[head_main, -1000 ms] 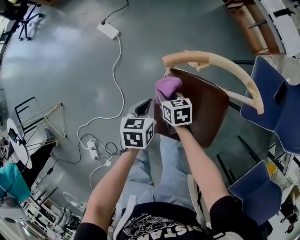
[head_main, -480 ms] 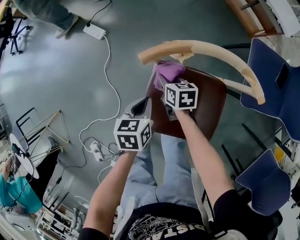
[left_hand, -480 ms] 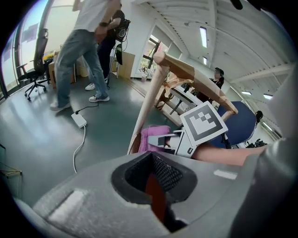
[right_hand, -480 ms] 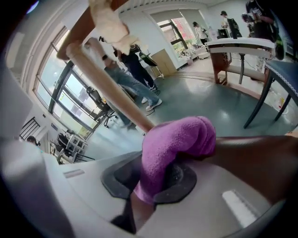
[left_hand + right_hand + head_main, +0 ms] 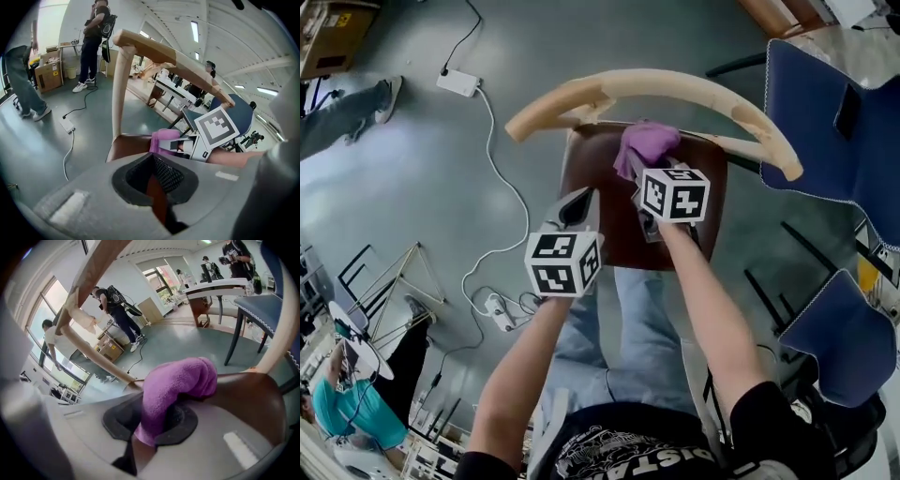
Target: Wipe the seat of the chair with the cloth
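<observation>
Our right gripper (image 5: 639, 171) had its jaws clamped on the purple cloth (image 5: 649, 141), which was pressed to the brown seat (image 5: 595, 211) near the backrest (image 5: 656, 82). Our left gripper (image 5: 577, 208) hung nearly closed and empty. We judged that hard dragging could pull the bunched cloth free.

White print on the person's black shirt (image 5: 614, 457), at its chest, reads partly "ISTA"; the rest is cut off; nothing else is legible.
</observation>
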